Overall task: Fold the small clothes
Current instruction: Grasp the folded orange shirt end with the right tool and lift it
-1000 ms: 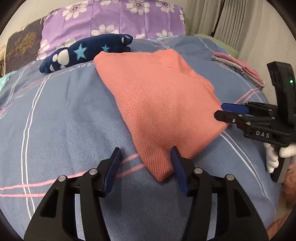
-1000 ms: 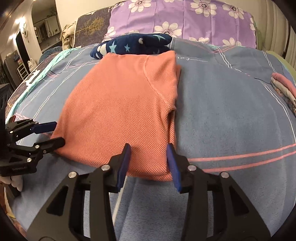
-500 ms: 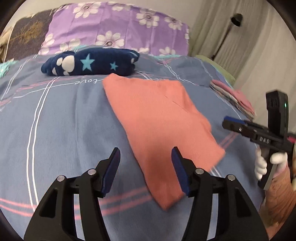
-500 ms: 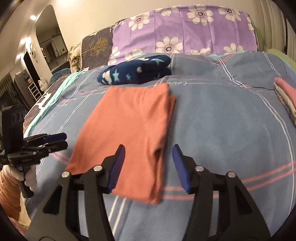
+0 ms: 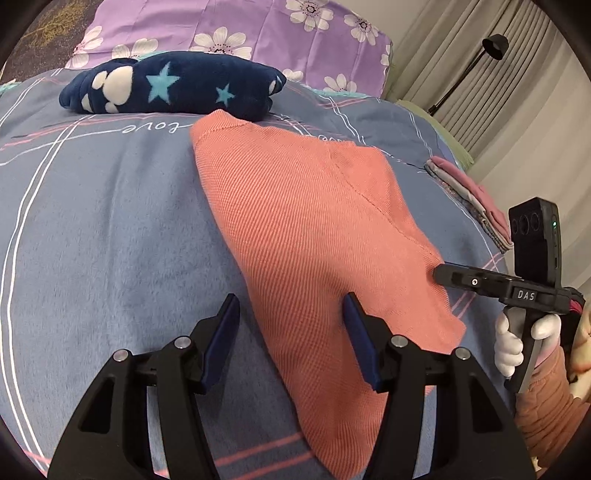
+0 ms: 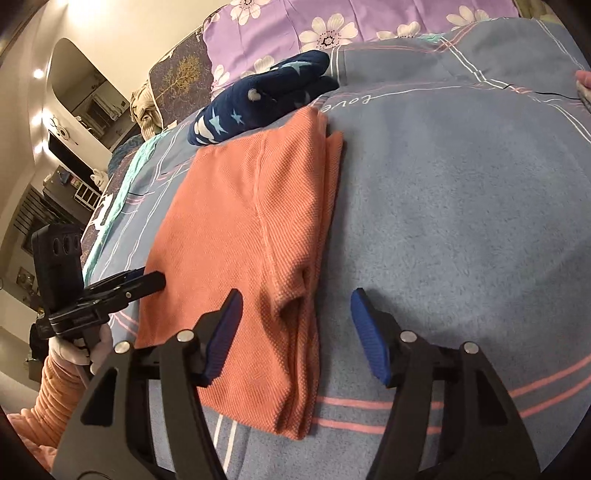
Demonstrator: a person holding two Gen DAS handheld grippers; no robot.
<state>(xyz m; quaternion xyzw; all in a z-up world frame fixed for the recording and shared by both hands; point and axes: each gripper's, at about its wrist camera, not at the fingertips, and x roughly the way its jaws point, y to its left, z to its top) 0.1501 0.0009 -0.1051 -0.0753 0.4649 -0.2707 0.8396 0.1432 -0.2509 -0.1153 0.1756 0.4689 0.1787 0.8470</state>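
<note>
The folded salmon shirt [image 5: 317, 236] lay flat on the blue bedspread [image 5: 103, 221] (navy star fleece [image 5: 173, 86] just behind); both the left gripper [image 5: 290, 332] and right gripper [image 6: 295, 328] had jaws wide, gripping nothing.

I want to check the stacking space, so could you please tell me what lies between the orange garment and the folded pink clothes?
Only bare blue bedspread lies between the orange garment and the folded pink clothes, seen in the left wrist view.

Both cameras sit low and close over the bed [image 5: 92, 221], looking toward the purple pillow [image 5: 258, 33]. The left view looks from the folded orange shirt [image 5: 314, 229]'s left edge, the right view from its right edge; both share the shirt and each other's gripper.
</note>
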